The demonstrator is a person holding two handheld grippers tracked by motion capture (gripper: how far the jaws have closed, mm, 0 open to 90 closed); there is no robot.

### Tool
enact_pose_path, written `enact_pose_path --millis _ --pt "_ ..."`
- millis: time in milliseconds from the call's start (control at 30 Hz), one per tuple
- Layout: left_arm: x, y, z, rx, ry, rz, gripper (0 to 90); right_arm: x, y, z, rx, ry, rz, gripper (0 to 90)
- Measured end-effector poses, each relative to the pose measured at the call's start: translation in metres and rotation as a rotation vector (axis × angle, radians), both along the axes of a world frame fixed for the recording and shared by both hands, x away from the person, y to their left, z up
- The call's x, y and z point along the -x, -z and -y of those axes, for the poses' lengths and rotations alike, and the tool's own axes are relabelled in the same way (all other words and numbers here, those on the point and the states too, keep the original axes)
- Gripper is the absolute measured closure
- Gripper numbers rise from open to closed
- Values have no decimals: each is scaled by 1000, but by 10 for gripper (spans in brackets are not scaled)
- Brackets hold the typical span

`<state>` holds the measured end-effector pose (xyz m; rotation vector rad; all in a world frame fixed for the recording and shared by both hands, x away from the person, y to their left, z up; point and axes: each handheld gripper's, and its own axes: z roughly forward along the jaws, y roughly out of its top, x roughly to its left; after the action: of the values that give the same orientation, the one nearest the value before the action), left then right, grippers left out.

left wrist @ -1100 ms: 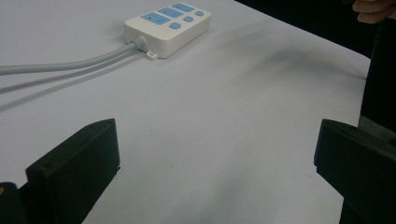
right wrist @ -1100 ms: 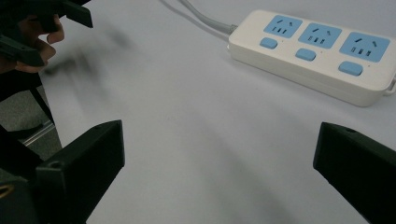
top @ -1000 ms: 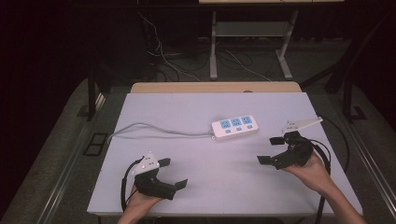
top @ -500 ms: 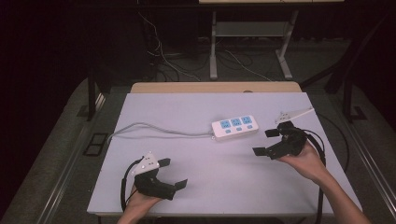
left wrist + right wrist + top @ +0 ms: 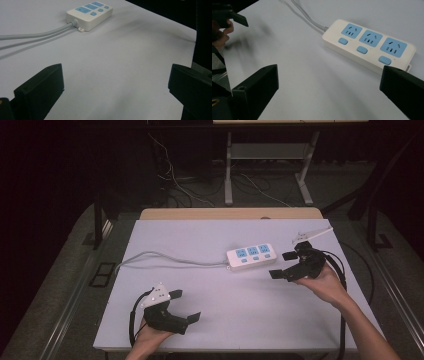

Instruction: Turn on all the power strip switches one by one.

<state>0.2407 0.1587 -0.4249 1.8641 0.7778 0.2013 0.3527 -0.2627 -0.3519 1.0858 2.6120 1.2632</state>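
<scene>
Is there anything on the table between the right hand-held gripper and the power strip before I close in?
Nothing visible. The right hand-held gripper, jaws open, sits just beside the power strip, with bare white table between them. The strip's cable runs off the other way.

Bright table [image 5: 230,235] — dark surroundings; soft shadows, slight motion blur.

Power strip [image 5: 369,47] ahead of the right hand-held gripper [image 5: 329,87]
Jaws wide apart; strip flat on white worktop [image 5: 307,82], cable [image 5: 308,18] trailing away.
</scene>
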Motion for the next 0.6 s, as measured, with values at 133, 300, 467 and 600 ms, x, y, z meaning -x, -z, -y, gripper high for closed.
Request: enact_pose_path --millis 133,300,467,600 --pt "0 0 0 1 0 0 0 -5 -2 0 9 2 -2 18" --pt "0 0 0 2 -1 -1 0 -13 -6 0 15 8 -3 18" --pt "0 0 0 1 0 -1 0 -19 -9 -3 20 0 5 18" --pt "0 0 0 1 5 0 0 -26 -9 -5 27 -1 -5 18"
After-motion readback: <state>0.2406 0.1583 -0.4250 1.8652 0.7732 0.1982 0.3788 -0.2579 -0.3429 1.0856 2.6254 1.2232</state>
